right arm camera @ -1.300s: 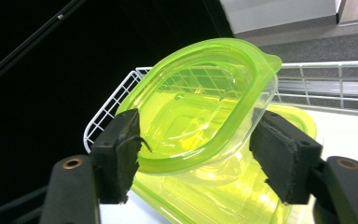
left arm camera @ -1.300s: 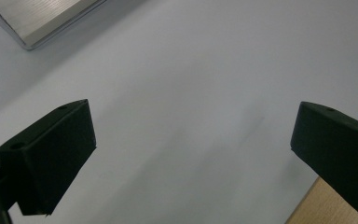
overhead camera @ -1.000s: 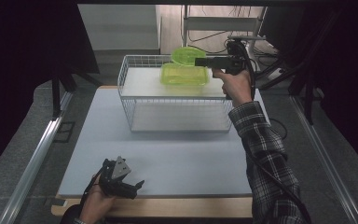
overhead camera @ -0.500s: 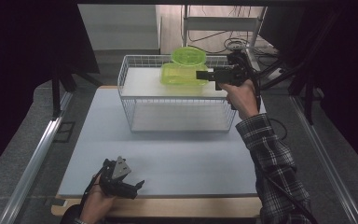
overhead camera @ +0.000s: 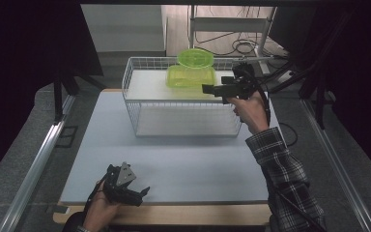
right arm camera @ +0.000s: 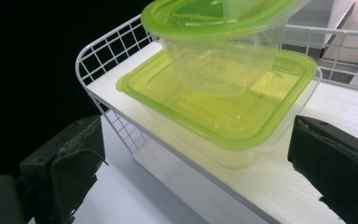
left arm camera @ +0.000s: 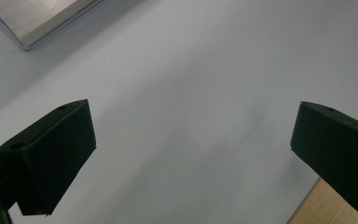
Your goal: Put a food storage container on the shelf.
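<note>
A white wire rack [overhead camera: 131, 96] stands at the far side of the grey mat [overhead camera: 183, 159]. On its top shelf sits a rectangular clear container with a green lid [overhead camera: 191, 77] [right arm camera: 223, 121]. A round green-lidded container [overhead camera: 195, 57] [right arm camera: 214, 56] rests tilted on that lid. My right gripper [overhead camera: 207, 88] [right arm camera: 198, 135] hovers just right of the containers and points left at them. It is open; its jaws have just been opening, and they touch nothing. My left gripper [overhead camera: 142, 195] [left arm camera: 193, 112] lies open on the mat near the front left, with nothing between its jaws.
A metal rail [overhead camera: 34, 164] [left arm camera: 42, 18] runs along the table's left side. The wooden table edge [overhead camera: 174, 213] shows in front of the mat. Behind the rack are cables and a metal stand [overhead camera: 232, 24]. Dark panels flank both sides.
My right gripper has drawn back to the right and a little down, away from the round container, with its jaws wider apart. The left gripper has stayed where it was.
</note>
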Available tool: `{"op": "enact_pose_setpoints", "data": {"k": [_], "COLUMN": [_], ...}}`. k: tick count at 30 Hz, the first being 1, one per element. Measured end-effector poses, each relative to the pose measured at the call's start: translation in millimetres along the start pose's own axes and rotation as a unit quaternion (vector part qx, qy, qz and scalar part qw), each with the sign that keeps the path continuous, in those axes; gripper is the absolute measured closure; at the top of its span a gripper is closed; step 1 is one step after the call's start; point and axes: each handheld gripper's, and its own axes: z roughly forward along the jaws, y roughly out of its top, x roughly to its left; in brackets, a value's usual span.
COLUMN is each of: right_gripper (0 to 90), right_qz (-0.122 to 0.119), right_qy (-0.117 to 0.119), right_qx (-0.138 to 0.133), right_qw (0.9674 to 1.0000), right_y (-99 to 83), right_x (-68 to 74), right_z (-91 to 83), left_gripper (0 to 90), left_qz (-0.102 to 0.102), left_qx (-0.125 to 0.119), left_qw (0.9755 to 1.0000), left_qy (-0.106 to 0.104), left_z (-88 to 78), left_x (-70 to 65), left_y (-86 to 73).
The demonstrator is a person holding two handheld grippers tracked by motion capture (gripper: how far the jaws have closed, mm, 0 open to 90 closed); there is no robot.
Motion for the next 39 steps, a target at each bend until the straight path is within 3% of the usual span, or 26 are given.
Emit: {"op": "enact_pose_setpoints", "data": {"k": [17,39], "right_gripper": [2.1,2.0], "right_qz": [-0.031,-0.04], "right_qy": [-0.012,-0.016], "right_qx": [0.007,0.015], "right_qw": [0.9994,0.9989], "right_y": [-21.6,-51.9], "right_x": [11.9,15.9], "right_z": [-3.9,-6.1], "left_gripper": [0.0,0.0], "left_qz": [-0.004,-0.004], "left_qx": [-0.003,0.002], "left_qw": [1.0,1.0], "left_qy": [0.0,0.001], "left_z": [-0.7,0.3], "left_x": [0.5,-0.6], "left_y": [0.0,0.5]}}
